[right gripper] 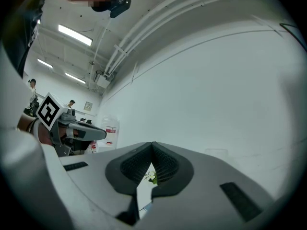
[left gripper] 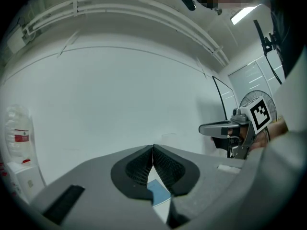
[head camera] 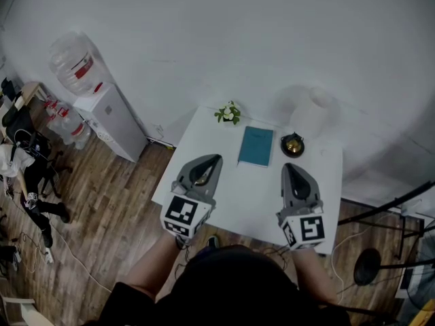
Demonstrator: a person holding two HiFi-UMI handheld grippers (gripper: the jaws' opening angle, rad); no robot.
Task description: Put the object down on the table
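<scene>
On the white table (head camera: 238, 199) lie a teal book (head camera: 256, 146), a small potted plant (head camera: 229, 113) and a dark round dish with a gold inside (head camera: 293, 145). My left gripper (head camera: 216, 157) hovers over the table's left part, shut, with nothing between its fingers. In the left gripper view its jaws (left gripper: 153, 147) meet at the tips, and the book (left gripper: 158, 191) shows through the gap below. My right gripper (head camera: 287, 166) hovers just in front of the dish, also shut and holding nothing. In the right gripper view its jaws (right gripper: 152, 143) touch, with the plant (right gripper: 151, 177) behind them.
A white jug (head camera: 312, 114) stands at the table's back right, near the wall. A water dispenser (head camera: 109, 121) with a big bottle (head camera: 71, 63) stands on the wooden floor to the left. A black stand (head camera: 367, 267) and cables are at the right.
</scene>
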